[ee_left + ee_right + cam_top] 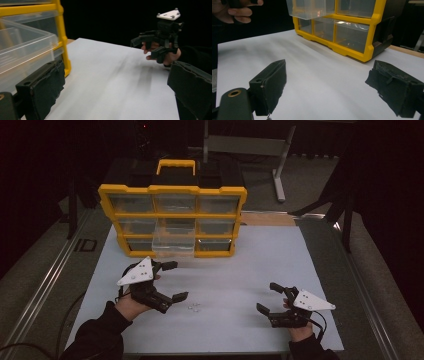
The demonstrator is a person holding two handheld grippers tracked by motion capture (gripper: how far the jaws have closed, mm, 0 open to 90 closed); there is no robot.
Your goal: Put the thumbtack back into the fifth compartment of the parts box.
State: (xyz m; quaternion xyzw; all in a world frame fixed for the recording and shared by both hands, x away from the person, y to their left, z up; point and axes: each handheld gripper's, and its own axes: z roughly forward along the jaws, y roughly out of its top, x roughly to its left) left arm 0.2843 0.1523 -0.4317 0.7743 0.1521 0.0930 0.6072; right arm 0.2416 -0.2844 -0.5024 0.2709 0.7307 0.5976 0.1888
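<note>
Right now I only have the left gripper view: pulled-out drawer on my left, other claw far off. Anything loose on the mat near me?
Observer: Yes. A few small pale parts lie on the white mat, just right of the left claw, which is open.
Operator: Which drawer is out?
Observer: The clear drawer in the centre column of the yellow organizer; it looks like the middle row.
Operator: Right claw state?
Observer: The right claw is open with nothing between its jaws.

The organiser point(172, 215) at upper centre has a yellow frame and clear drawers point(173, 243). The table point(240, 270) is plain white. Both tongs, lower left point(175, 280) and lower right point(267, 297), are black.
</note>
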